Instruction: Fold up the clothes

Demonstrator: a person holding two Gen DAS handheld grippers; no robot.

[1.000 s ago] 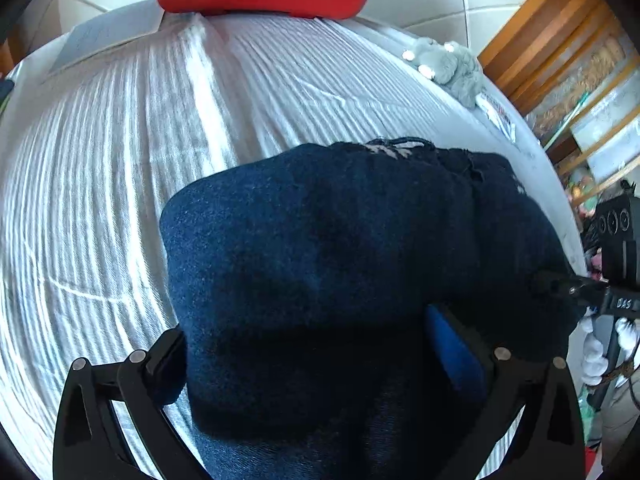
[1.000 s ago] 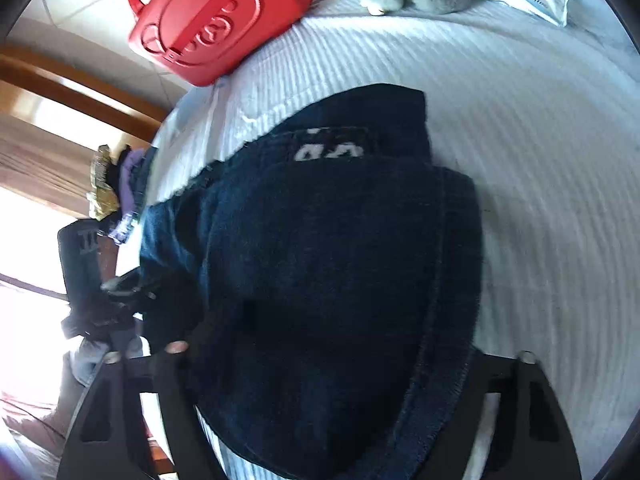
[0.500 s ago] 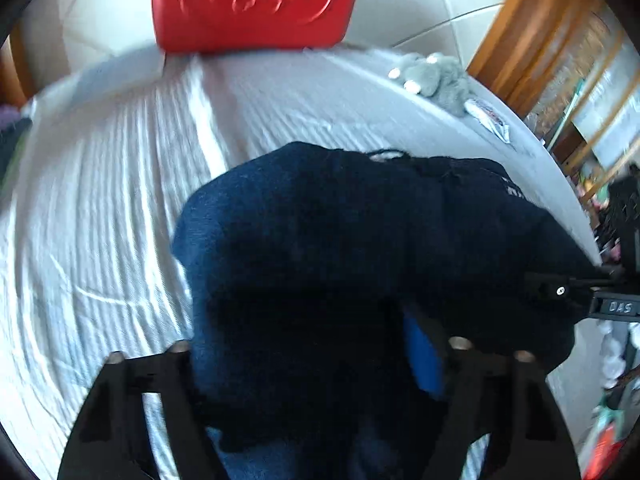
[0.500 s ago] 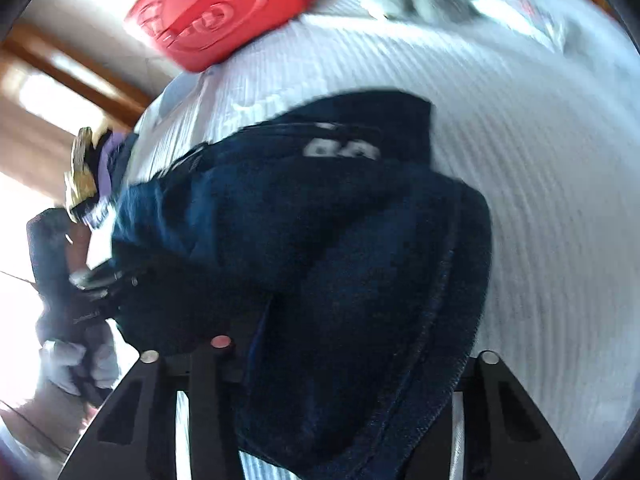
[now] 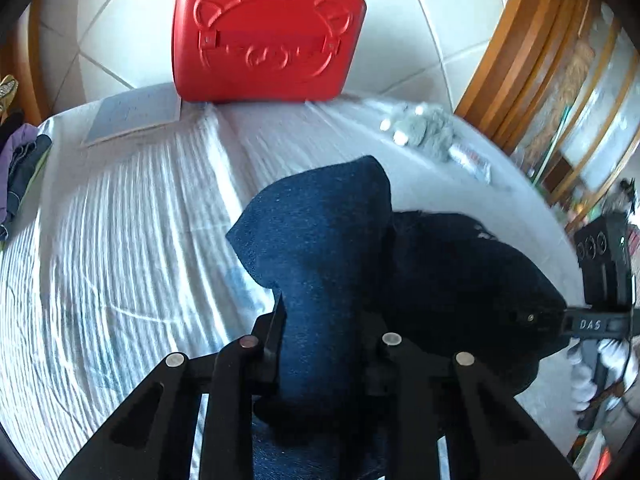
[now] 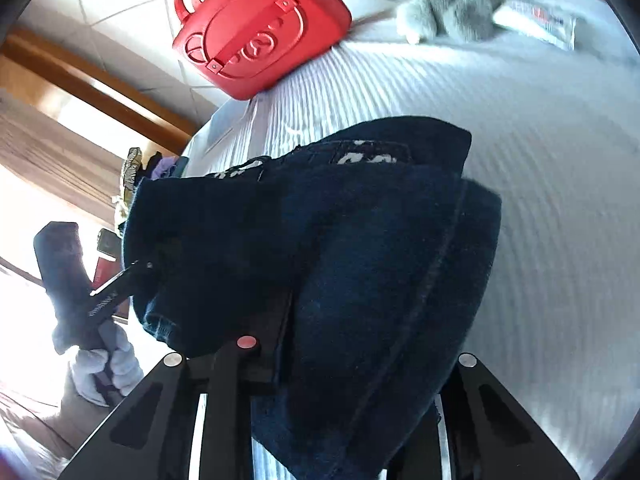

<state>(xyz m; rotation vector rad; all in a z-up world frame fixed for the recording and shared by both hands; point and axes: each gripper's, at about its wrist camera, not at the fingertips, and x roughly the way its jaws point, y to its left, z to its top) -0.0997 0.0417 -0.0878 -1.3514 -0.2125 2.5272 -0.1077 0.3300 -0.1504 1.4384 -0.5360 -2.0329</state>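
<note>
Dark blue jeans (image 5: 320,240) lie bunched on a white ribbed bedcover (image 5: 120,248). In the left wrist view my left gripper (image 5: 324,332) has a thick fold of the denim pinched between its closing jaws and raised off the bed. The right wrist view shows the same jeans (image 6: 360,260), with white lettering near the waistband. My right gripper (image 6: 360,344) is also closing on a fold; its right finger is buried under cloth. Each view catches the other gripper at the garment's far side (image 5: 592,322) (image 6: 108,296), held by a gloved hand (image 6: 104,364).
A red hard case (image 5: 268,36) stands at the bed's far edge against a tiled wall. A grey plush toy (image 6: 452,4) and a white packet (image 6: 536,20) lie at the far right. A clothes pile (image 5: 20,168) is at the left edge, beside wooden furniture (image 5: 520,60).
Both grippers' jaws have narrowed onto the denim. The left gripper has risen and tipped up, lifting a fold off the bed; the red case shows fully now.
</note>
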